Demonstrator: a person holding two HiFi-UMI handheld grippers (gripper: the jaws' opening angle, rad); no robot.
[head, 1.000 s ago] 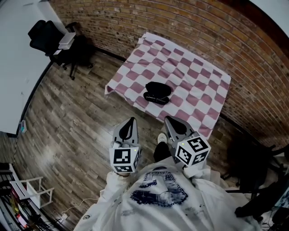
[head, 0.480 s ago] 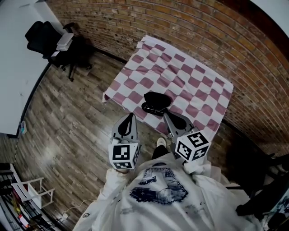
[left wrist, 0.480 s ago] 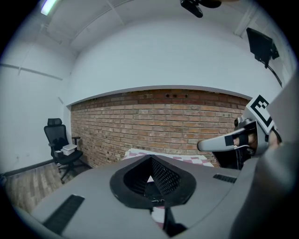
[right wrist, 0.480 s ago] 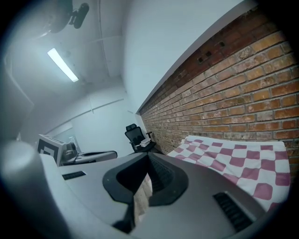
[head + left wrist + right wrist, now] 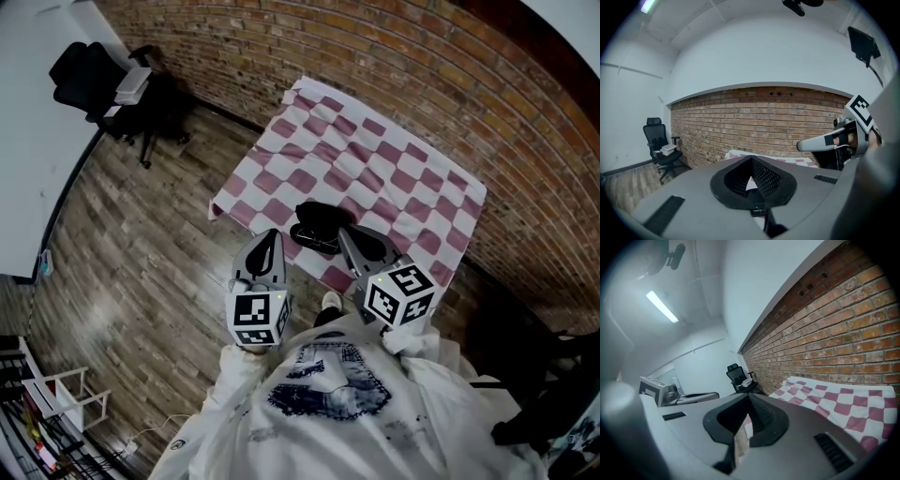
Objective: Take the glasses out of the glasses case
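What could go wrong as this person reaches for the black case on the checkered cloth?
1. The black case lies close to the table's near edge, so a clumsy nudge might push it off onto the wooden floor.
2. The left gripper and right gripper are both shut and empty. If they don't open in time, they would likely poke the case rather than grasp it.
3. The checkered cloth looks loose and could drag or bunch under the case.

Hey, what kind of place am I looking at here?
Probably an office or studio room: a brick wall, wood-plank floor, a black office chair in the corner, and a checkered tablecloth with a black glasses case on it.
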